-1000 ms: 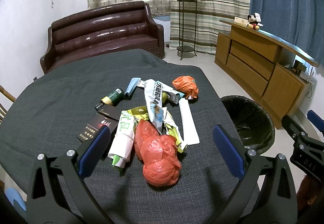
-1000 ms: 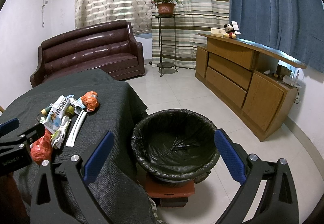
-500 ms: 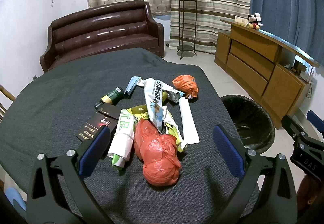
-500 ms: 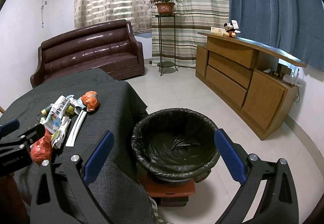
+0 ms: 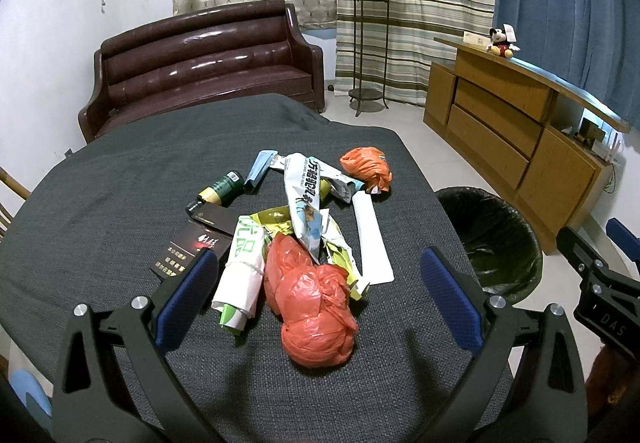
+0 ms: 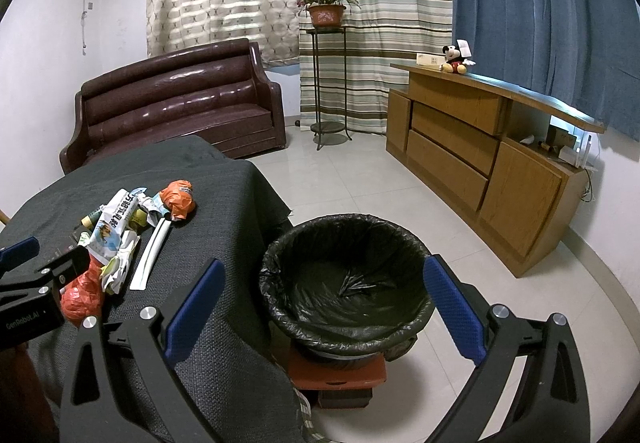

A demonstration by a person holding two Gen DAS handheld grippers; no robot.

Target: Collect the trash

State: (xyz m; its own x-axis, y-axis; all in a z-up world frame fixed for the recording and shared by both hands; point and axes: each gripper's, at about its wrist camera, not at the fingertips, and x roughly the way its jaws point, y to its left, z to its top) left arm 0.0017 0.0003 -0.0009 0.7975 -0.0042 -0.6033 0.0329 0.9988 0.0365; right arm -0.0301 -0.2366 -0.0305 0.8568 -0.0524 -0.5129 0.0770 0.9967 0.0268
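nothing looks collected yet: the black-lined round trash bin (image 6: 352, 283) sits empty beside the grey cloth tabletop (image 5: 120, 183), the heap of crumpled wrappers and orange plastic bags (image 5: 308, 243) lies untouched there, and both the left claw (image 5: 318, 291) and right claw (image 6: 322, 301) hang spread wide, holding nothing.

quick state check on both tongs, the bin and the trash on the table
left tongs: open, empty, over the trash pile
right tongs: open, empty, over the bin
bin: black liner in, no trash visible inside
red bag: knotted, on the table
green bottle: lying on its side
white strip: lying flat
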